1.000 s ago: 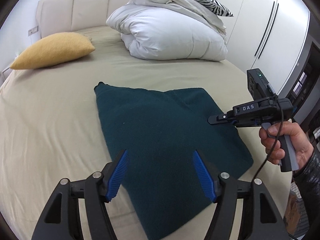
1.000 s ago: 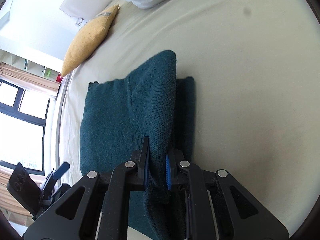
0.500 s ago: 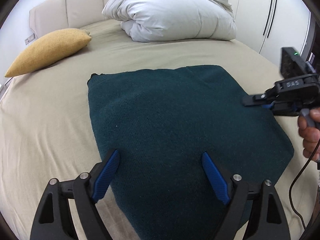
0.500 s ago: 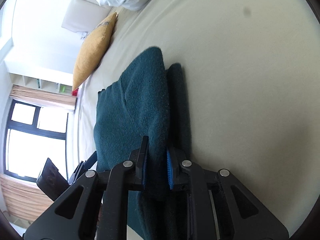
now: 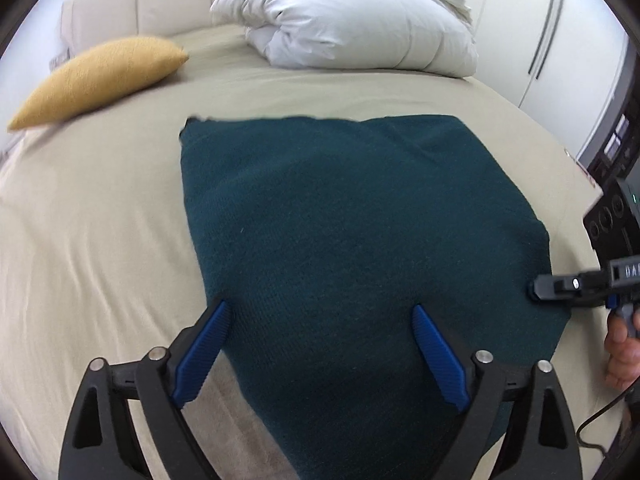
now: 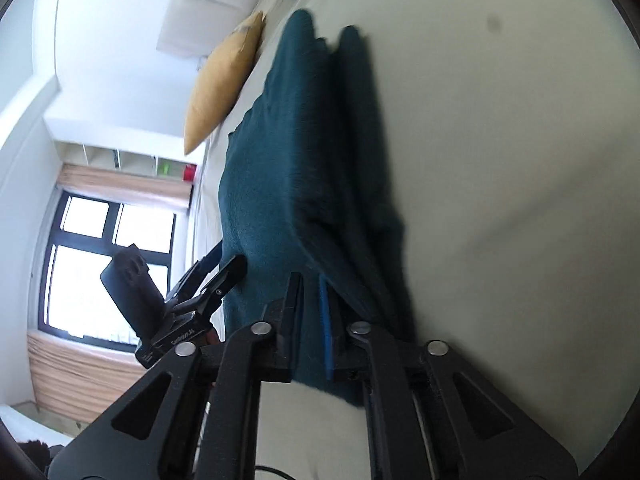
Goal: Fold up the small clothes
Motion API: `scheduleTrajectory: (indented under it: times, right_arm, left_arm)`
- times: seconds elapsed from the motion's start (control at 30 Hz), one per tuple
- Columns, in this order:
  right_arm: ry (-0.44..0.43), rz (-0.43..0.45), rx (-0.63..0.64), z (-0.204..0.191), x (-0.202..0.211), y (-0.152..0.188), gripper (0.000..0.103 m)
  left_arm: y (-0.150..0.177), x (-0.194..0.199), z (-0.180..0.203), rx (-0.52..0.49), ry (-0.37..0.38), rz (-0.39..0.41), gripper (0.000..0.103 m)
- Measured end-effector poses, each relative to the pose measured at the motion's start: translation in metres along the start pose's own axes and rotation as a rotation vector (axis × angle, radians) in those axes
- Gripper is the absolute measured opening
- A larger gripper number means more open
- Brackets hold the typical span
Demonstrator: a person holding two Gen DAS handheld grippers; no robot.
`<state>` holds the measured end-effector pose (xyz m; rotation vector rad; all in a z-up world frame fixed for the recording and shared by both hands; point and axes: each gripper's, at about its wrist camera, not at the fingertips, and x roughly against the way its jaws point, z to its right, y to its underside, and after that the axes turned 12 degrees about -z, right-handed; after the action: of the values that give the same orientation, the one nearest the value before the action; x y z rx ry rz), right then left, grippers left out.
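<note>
Teal garment (image 5: 352,248) beneath wide-open left hand-held gripper (image 5: 320,320); right hand-held gripper (image 6: 312,300) pinches edge.

Daylight poured from the blown-out window (image 6: 108,264) at the right wrist frame's lower left (edges bowed by fisheye), while motion blur softened both views.

Right gripper (image 5: 534,289) body cut off at frame's right edge; teal garment (image 5: 360,248) near end hidden behind left gripper (image 5: 320,356)
</note>
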<state>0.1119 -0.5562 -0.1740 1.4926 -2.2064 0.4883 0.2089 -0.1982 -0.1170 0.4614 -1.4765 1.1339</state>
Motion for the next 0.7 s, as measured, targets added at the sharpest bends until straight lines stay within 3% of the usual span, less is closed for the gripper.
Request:
scheduleTrajectory:
  times: [0.03, 0.07, 0.1, 0.2, 0.3, 0.4, 0.47, 0.53, 0.6, 0.63, 0.7]
  right_arm:
    - [0.002, -0.003, 0.001, 0.001, -0.002, -0.002, 0.003]
    - [0.008, -0.004, 0.005, 0.001, -0.001, 0.002, 0.003]
    - [0.022, -0.006, 0.008, -0.001, -0.001, 0.004, 0.002]
    - [0.088, -0.03, 0.029, -0.013, 0.006, 0.014, 0.002]
    - [0.177, -0.033, 0.067, -0.032, 0.023, 0.023, 0.004]
    - [0.196, 0.037, 0.11, -0.055, 0.048, 0.012, 0.012]
    - [0.17, 0.07, 0.125, -0.063, 0.057, 0.0, 0.012]
    - [0.121, 0.091, 0.144, -0.071, 0.055, -0.016, 0.012]
    - [0.063, 0.089, 0.165, -0.081, 0.04, -0.037, 0.013]
    - [0.042, 0.087, 0.17, -0.066, 0.054, -0.041, 0.013]
    - [-0.024, 0.073, 0.167, -0.063, 0.036, -0.054, 0.013]
  left_arm:
    - [0.001, -0.004, -0.006, 0.033, 0.032, -0.019, 0.1]
    - [0.005, -0.011, -0.018, 0.094, 0.111, -0.05, 0.1]
    - [0.007, -0.008, -0.02, 0.098, 0.124, -0.031, 0.099]
    - [0.011, 0.006, -0.005, 0.056, 0.072, -0.025, 0.086]
    - [0.011, 0.026, 0.0, 0.056, 0.035, -0.024, 0.081]
    - [0.009, 0.057, 0.0, 0.05, -0.074, 0.044, 0.08]
    - [0.005, 0.077, 0.0, 0.064, -0.086, 0.12, 0.078]
    - [-0.008, 0.089, 0.002, 0.056, -0.023, 0.178, 0.078]
    - [-0.019, 0.086, 0.005, 0.037, 0.099, 0.199, 0.078]
    - [-0.028, 0.077, 0.005, 0.036, 0.169, 0.187, 0.078]
    - [-0.039, 0.054, 0.004, 0.06, 0.197, 0.142, 0.078]
